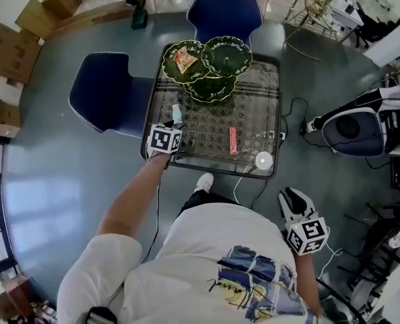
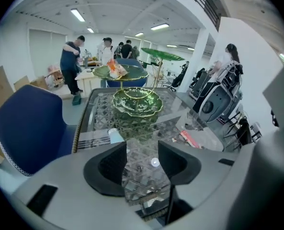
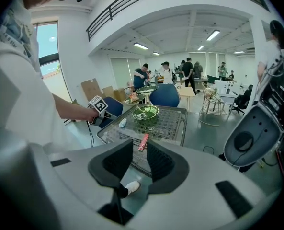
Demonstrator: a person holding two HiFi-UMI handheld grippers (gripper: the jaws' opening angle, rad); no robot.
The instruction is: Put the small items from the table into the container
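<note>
A glass-topped table (image 1: 253, 100) carries a tiered stand of green leaf-shaped plates (image 1: 213, 69) at its far end, with an orange snack packet (image 1: 185, 59) on the left plate. On the glass lie a small pale-blue bottle (image 1: 177, 115), a red bar (image 1: 233, 140) and a white disc (image 1: 264, 159). My left gripper (image 1: 168, 139) hovers over the table's near left corner, open with only glass between its jaws (image 2: 142, 162); the bottle (image 2: 114, 135) lies just beyond its left jaw. My right gripper (image 1: 291, 200) hangs off the table beside me, open and empty (image 3: 140, 159).
Two blue chairs (image 1: 105, 90) (image 1: 224, 9) stand at the table's left and far sides. A black-and-white machine (image 1: 358, 130) and floor cables (image 1: 291, 113) are to the right. Cardboard boxes (image 1: 11, 46) sit far left. Several people stand in the background (image 2: 72, 61).
</note>
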